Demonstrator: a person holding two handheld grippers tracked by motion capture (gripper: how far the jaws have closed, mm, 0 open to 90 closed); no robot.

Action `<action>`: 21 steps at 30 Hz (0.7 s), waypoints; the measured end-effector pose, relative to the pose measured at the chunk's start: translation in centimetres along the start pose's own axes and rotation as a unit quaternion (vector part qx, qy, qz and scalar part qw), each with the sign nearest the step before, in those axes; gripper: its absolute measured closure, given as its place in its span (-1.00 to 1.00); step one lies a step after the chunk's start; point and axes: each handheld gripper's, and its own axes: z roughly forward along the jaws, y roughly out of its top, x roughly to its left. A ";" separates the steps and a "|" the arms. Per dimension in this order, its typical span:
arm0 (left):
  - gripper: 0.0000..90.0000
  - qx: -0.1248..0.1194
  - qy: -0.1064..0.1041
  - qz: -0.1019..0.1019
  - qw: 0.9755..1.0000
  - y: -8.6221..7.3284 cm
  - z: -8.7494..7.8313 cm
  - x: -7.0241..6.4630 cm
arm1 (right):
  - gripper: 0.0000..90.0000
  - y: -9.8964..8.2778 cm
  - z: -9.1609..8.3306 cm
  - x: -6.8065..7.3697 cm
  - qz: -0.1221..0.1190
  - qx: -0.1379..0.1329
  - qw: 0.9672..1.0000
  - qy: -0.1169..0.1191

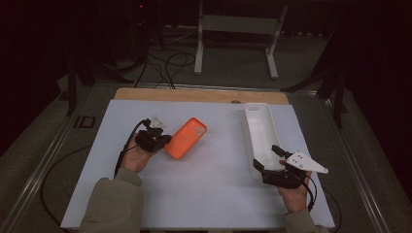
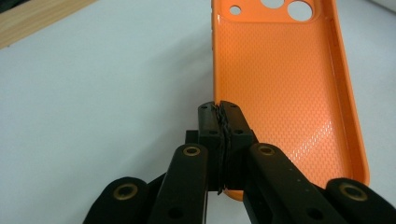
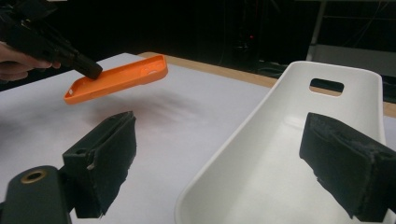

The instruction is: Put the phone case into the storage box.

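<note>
High view: the left claw (image 1: 163,141) is clamped on the case (image 1: 186,138), near the surface's (image 1: 204,194) middle; the tray (image 1: 262,131) sits right, empty. Left gripper view: its jaws pinch the case's rim. Right gripper view: the right claw (image 3: 233,163) stands apart at the tray; the case hangs lifted. Likely binning remains. Dark room.

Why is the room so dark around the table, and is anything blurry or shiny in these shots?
High view: light falls on the white table alone, the floor beyond is dim. Left gripper view: glare glints on the orange case; the near jaws look soft. Right gripper view: a blurred shadow lies under the lifted case, the close jaws are out of focus, and the tray looks stretched.
</note>
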 end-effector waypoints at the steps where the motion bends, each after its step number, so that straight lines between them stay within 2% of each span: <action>1: 1.00 -0.002 0.000 0.001 1.000 0.0 -0.1 0.0 | -0.76 0.0 0.0 0.0 -0.001 0.000 1.000 0.000; 10: 1.00 -0.028 0.004 0.007 1.000 0.4 -0.8 -1.0 | -0.77 0.2 0.2 0.1 0.007 0.002 1.000 0.011; 14: 1.00 -0.038 0.002 0.009 0.999 0.6 -1.0 -1.4 | -0.77 0.3 0.3 0.2 -0.002 0.011 1.000 0.012; 21: 1.00 -0.050 -0.001 0.021 0.999 1.0 -1.3 -2.2 | -0.78 0.9 0.6 0.2 -0.008 0.010 1.000 0.019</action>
